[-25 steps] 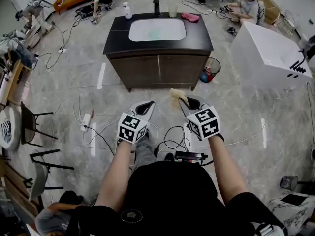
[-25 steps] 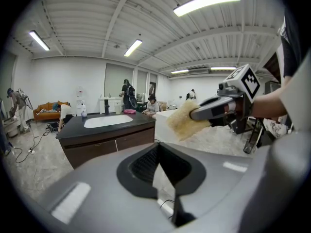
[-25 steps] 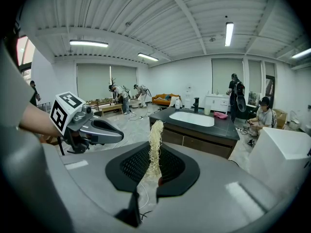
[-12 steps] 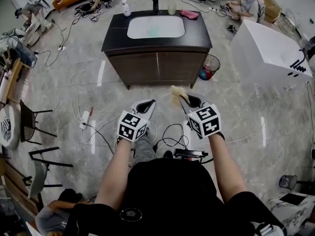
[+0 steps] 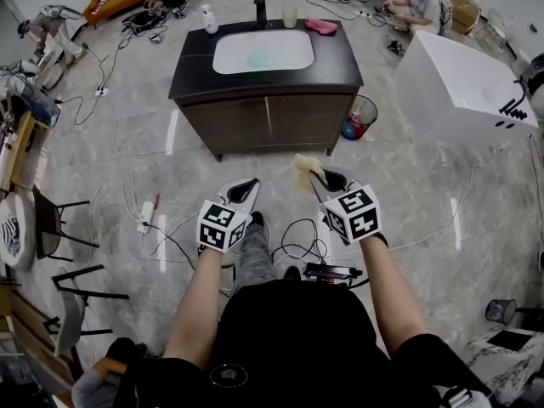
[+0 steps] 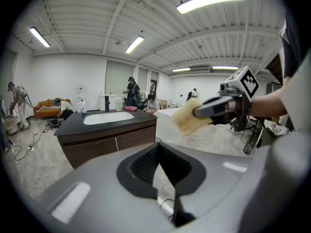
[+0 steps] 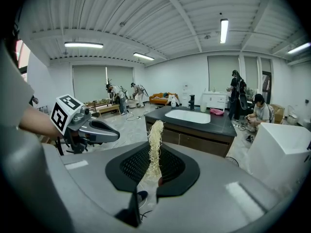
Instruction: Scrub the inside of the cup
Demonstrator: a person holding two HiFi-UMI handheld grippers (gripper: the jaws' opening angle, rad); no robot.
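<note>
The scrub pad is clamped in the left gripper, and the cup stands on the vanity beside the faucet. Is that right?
Not quite. The scrub pad is clamped in the right gripper, not the left, as the right gripper view shows. The cup does stand on the vanity beside the faucet.

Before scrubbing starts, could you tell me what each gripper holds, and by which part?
The right gripper pinches the fibrous scrubber by its lower end; the left gripper is shut on nothing.
</note>
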